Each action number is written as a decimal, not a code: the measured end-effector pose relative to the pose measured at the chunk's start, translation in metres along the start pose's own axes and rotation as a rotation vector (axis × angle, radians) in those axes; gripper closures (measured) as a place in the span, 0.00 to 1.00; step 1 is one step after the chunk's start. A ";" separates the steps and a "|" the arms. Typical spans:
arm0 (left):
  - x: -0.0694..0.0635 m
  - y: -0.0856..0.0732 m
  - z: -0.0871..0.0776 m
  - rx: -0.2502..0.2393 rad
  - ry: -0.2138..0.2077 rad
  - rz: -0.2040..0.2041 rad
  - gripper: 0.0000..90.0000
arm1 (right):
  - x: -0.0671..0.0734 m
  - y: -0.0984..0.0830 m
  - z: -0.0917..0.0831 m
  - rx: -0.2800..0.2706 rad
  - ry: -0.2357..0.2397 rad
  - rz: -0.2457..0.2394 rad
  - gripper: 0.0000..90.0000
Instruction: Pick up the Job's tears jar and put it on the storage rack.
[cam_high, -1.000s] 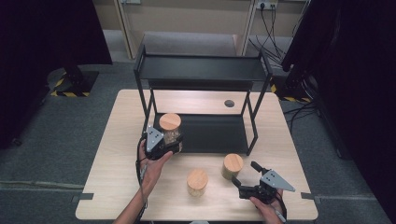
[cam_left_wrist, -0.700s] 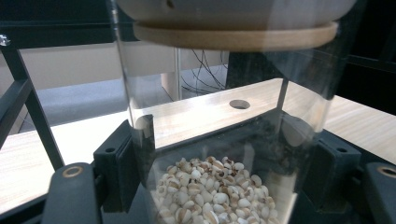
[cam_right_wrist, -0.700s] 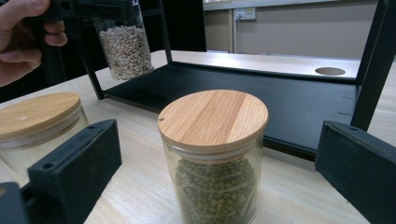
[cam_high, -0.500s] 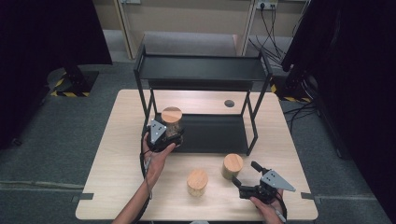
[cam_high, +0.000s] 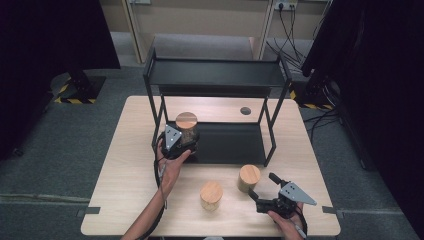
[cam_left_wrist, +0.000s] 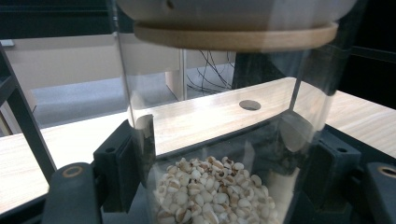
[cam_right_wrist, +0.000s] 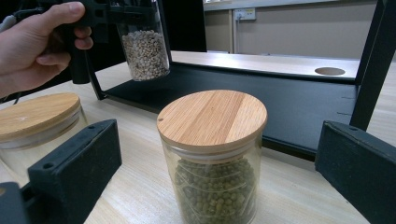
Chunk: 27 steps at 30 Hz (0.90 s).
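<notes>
My left gripper (cam_high: 183, 139) is shut on a glass jar of pale grains (cam_high: 186, 129) with a wooden lid. It holds the jar upright just above the left end of the black rack's lower shelf (cam_high: 230, 145). In the left gripper view the grain jar (cam_left_wrist: 219, 140) sits between both pads (cam_left_wrist: 119, 158). My right gripper (cam_high: 259, 193) rests low near the table's front right, open. A jar of green beans (cam_right_wrist: 212, 154) with a wooden lid stands on the table between its jaws, with gaps on both sides. The held grain jar (cam_right_wrist: 142, 42) hangs farther off there.
A third wooden-lidded jar (cam_high: 211, 195) stands on the wooden table (cam_high: 130, 150) left of the green-bean jar (cam_high: 248, 177). The two-tier black rack (cam_high: 215, 75) fills the table's middle and back; its posts flank the lower shelf. A round hole (cam_high: 245, 110) is in the tabletop behind.
My left gripper has carried the grain jar farther from the person and slightly right, over the lower shelf's left end. The right gripper has stayed still.
</notes>
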<state>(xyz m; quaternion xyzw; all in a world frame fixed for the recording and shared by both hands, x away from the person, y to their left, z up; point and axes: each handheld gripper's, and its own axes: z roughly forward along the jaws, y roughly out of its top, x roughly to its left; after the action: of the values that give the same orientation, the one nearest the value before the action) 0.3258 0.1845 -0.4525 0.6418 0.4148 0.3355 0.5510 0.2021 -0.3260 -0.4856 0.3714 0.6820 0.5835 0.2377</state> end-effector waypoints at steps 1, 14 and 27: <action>0.000 0.000 0.001 0.002 0.002 -0.001 0.28 | 0.000 0.000 0.000 0.000 0.001 -0.001 0.01; -0.003 -0.003 0.016 0.011 0.006 -0.009 0.28 | 0.000 0.000 0.000 -0.003 0.000 -0.001 0.01; -0.004 -0.009 0.026 0.028 0.021 -0.011 0.28 | 0.000 0.000 0.000 -0.003 0.004 -0.003 0.01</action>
<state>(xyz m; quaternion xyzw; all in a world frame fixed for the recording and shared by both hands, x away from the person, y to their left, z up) 0.3453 0.1703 -0.4656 0.6435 0.4286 0.3335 0.5394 0.2019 -0.3260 -0.4860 0.3689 0.6822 0.5848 0.2375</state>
